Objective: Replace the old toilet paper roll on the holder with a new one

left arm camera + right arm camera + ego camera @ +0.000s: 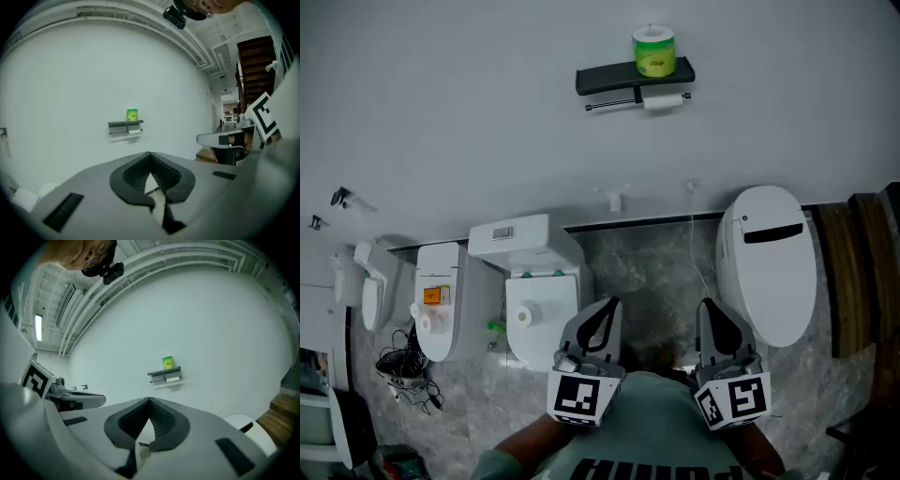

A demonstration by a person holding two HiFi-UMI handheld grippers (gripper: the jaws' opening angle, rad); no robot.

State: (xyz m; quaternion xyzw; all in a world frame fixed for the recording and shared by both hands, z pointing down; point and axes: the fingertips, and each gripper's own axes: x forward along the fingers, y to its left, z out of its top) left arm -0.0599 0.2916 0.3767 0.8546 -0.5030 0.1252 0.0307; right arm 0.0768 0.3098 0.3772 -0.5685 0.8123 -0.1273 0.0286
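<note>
Two grippers are hovering low in the head view, side by side in front of the person's shirt, both aiming at the far wall. Left gripper: its own view is showing the jaws clenched tip to tip, nothing caught between them. Right gripper: likewise clenched and carrying nothing, tips meeting in its own view.

The dark wall holder is hanging high on the pale wall, well apart from both grippers. The new roll, in a green wrapper, is standing upright on top of the holder's shelf, toward its right end. The old roll, thin and white, is sitting on the bar just under the shelf, directly below the new roll. Neither gripper is touching either roll.

On the marbled floor, a white toilet is standing at the right with its lid down. A second toilet is sitting left of centre, a white paper roll lying on its lid. A third toilet is standing further left, a tangle of dark cables lying near its base.
</note>
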